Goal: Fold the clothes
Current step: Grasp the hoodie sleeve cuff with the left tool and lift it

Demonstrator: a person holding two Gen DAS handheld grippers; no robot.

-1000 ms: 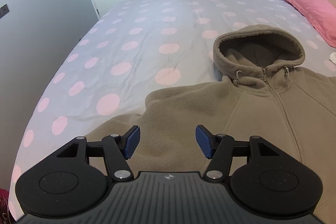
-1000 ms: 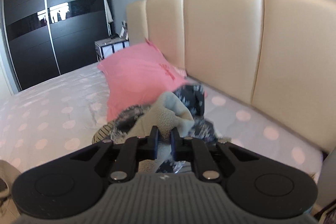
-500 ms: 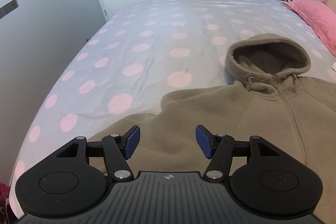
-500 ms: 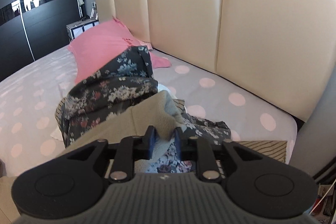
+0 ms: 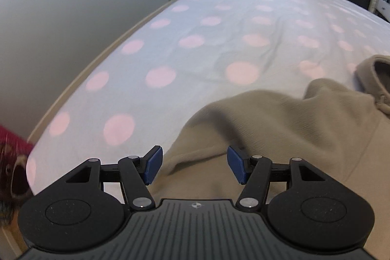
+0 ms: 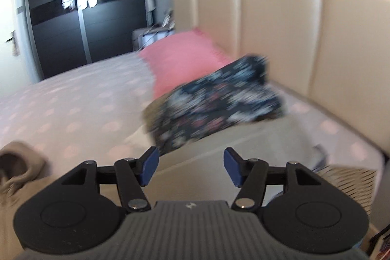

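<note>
Hoodie spread on the bed, both grippers empty

The tan hoodie (image 5: 280, 128) lies flat on the polka-dot bed (image 5: 170, 45). Above its sleeve, the left gripper (image 5: 193, 166) has its jaws apart, gripping nothing. The right gripper (image 6: 191, 166) has just been opening its jaws, nothing between them, near a floral garment (image 6: 214, 106) and pink pillow (image 6: 180, 60).

Left wrist view looks steeply down, close over the tan hoodie (image 5: 280, 128), toward the bed's (image 5: 195, 40) far edge and wall. Right wrist view faces the headboard (image 6: 292, 40), shallower angle. Both share hoodie, bed, wardrobe (image 6: 80, 16).
</note>
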